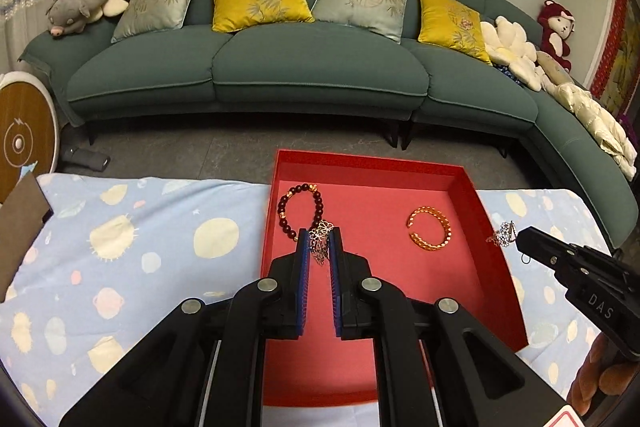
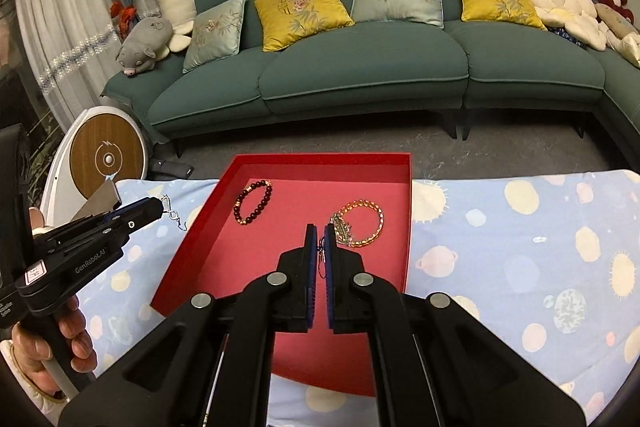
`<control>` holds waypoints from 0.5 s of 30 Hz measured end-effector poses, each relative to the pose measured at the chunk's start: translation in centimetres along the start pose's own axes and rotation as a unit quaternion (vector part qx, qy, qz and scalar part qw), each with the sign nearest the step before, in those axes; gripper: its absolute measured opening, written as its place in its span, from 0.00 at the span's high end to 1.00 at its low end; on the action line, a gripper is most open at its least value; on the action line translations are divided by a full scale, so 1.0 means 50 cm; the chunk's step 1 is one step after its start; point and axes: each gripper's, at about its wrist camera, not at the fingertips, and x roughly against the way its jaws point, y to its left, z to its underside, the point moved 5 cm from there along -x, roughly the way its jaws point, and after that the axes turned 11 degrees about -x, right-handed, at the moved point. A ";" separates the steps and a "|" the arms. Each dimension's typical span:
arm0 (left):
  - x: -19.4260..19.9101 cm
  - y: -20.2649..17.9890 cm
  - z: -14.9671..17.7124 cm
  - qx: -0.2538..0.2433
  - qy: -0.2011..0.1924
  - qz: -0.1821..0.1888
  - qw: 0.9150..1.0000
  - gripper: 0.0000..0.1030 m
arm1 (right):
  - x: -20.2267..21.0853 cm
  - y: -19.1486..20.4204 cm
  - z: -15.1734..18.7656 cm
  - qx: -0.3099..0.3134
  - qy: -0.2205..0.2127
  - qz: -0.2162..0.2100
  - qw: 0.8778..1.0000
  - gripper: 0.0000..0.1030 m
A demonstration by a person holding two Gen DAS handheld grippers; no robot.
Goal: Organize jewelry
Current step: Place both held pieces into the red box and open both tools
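— Left gripper [image 1: 319, 239] status?
— Pinching a silver filigree earring [image 1: 320, 235] between nearly closed pads, hanging over the red tray [image 1: 472, 195] beside the beaded bracelet [image 1: 301, 207].
— Right gripper [image 2: 320, 239]?
— Clamping a second earring [image 2: 342, 230] by its hook, dangling just beside the gold bangle [image 2: 366, 223], tray sitting on the spotted cloth [image 2: 520, 227].

Right tool [image 2: 320, 233] pinching earring [image 2: 321, 259], red tray [image 2: 224, 183]
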 end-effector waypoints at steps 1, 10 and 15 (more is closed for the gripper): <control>-0.017 0.004 0.003 0.002 0.005 -0.001 1.000 0.93 | -0.017 -0.007 0.002 -0.006 0.007 0.000 1.000 0.97; -0.097 0.011 0.032 -0.012 0.030 -0.021 0.999 0.93 | -0.111 -0.038 0.029 -0.011 0.042 0.008 0.999 0.97; -0.114 0.019 0.041 0.001 0.037 -0.023 0.999 0.84 | -0.129 -0.043 0.040 -0.003 0.048 0.009 0.999 0.93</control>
